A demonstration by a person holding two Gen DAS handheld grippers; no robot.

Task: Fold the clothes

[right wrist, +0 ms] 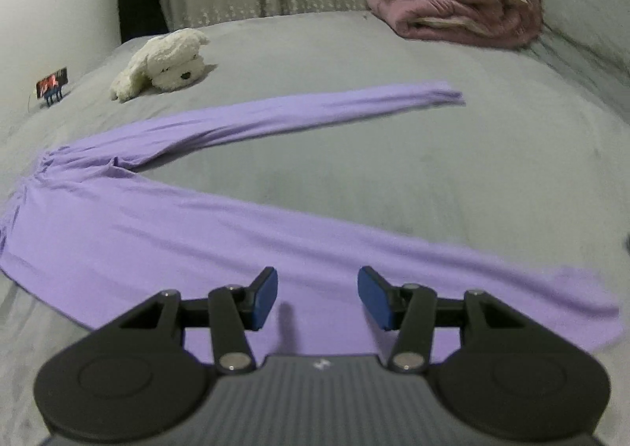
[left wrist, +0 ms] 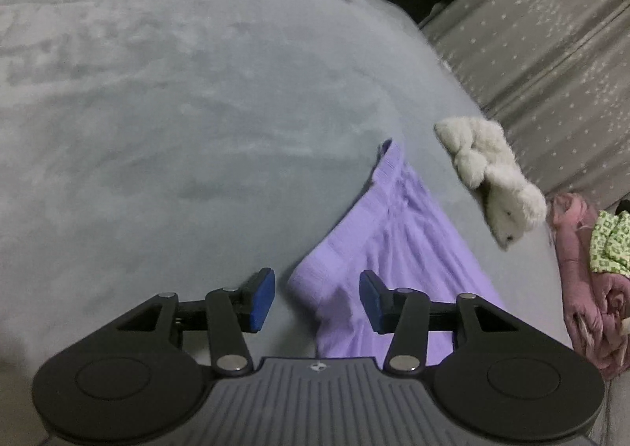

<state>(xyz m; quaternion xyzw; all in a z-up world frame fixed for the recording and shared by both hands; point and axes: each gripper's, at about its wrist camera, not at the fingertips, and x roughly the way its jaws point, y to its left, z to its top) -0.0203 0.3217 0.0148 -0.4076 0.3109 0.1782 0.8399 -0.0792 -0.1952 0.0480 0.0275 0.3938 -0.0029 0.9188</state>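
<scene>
Now both grippers, left gripper point(left wrist: 317, 300) and right gripper point(right wrist: 317, 298), hover spread over purple trousers point(right wrist: 165, 225).

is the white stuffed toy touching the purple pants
Apart. The right wrist view shows bare grey bedding between the white stuffed toy and the purple pants.

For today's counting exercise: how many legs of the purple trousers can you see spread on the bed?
2. One leg stretches toward the pink blanket; the other leg lies under the open right gripper. None seems hidden.
</scene>
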